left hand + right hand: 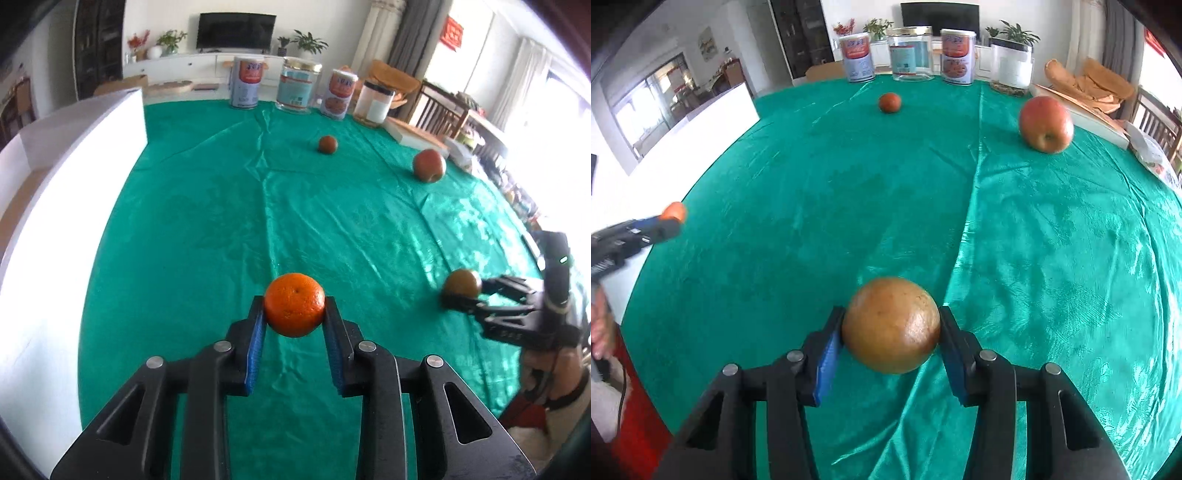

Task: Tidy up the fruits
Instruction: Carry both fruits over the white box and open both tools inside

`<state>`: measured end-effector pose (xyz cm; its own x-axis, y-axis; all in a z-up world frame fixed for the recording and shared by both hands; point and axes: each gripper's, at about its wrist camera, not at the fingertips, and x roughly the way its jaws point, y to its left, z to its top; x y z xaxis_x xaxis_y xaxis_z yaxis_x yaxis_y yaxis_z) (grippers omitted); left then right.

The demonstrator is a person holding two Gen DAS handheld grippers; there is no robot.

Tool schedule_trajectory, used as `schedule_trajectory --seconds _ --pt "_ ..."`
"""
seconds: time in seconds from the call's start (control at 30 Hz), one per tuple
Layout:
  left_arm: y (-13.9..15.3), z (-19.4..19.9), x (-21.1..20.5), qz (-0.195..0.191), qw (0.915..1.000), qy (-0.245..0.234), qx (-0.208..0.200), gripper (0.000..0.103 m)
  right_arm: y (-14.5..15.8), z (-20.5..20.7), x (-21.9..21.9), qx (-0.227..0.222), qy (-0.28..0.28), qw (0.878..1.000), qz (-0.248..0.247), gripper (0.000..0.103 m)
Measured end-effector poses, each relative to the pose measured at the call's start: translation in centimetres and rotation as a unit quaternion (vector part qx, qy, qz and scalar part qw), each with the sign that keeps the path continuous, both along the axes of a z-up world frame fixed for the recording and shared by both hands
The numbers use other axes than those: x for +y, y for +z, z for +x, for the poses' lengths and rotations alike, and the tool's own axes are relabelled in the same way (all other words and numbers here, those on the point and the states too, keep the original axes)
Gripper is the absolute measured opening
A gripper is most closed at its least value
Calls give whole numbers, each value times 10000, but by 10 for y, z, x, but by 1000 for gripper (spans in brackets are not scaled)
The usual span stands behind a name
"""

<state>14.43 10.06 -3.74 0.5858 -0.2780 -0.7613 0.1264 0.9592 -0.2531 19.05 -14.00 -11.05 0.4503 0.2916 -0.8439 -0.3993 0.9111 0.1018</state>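
Observation:
My left gripper point(294, 308) is shut on an orange tangerine point(294, 304) and holds it just above the green cloth; it also shows at the left edge of the right wrist view point(670, 221). My right gripper point(891, 328) is shut on a brown round fruit point(891, 330), low over the cloth; it shows in the left wrist view point(460, 291) at the right. A red apple point(1046, 123) lies on the cloth at the far right. A small reddish fruit point(889, 102) lies near the far middle.
The table carries a green cloth point(258, 221). Two cans point(857, 55) and a glass jar point(910, 53) stand along its far edge, with a white-labelled jar point(1012, 68) to their right. A white box point(74, 155) stands along the left side. A board point(417, 134) lies at the far right.

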Motion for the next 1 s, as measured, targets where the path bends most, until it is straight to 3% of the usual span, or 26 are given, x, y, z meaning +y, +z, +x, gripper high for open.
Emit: schedule_trajectory --seconds 0.1,0.2,0.3,0.43,0.6,0.67,0.73,0.8,0.87,0.93,1.0 --pt "45 -29 37 -761 9969 128 -162 30 31 -2 43 158 517 9970 551 49" --pt "96 -49 94 -910 9922 631 -575 30 80 -5 116 -13 1298 9864 1007 49" --pt "122 -55 166 -1003 9836 1338 -678 30 121 -6 200 -97 2031 9694 1376 49" --pt "109 -47 263 -682 9671 2429 -325 31 134 -5 309 49 2739 9523 1341 49" --pt "45 -35 341 -486 9428 3234 643 31 91 -10 407 415 3189 9458 462 49" --pt "24 -34 350 -462 9379 3311 925 31 71 -7 425 451 3164 9475 90 49" --pt "10 -34 355 -438 9339 3379 1085 42 60 -4 433 347 2991 9535 -130 50" --pt "6 -36 358 -505 9310 3457 1054 69 61 1 434 113 2807 9596 -141 56" --pt "15 -42 356 -539 9272 3601 877 72 79 1 428 -216 2609 9651 77 66" --pt "34 -48 351 -582 9291 3608 573 74 112 4 403 -685 2435 9661 510 70" --pt "61 -52 336 -463 9340 3538 198 84 146 6 378 -1187 2263 9631 846 89"
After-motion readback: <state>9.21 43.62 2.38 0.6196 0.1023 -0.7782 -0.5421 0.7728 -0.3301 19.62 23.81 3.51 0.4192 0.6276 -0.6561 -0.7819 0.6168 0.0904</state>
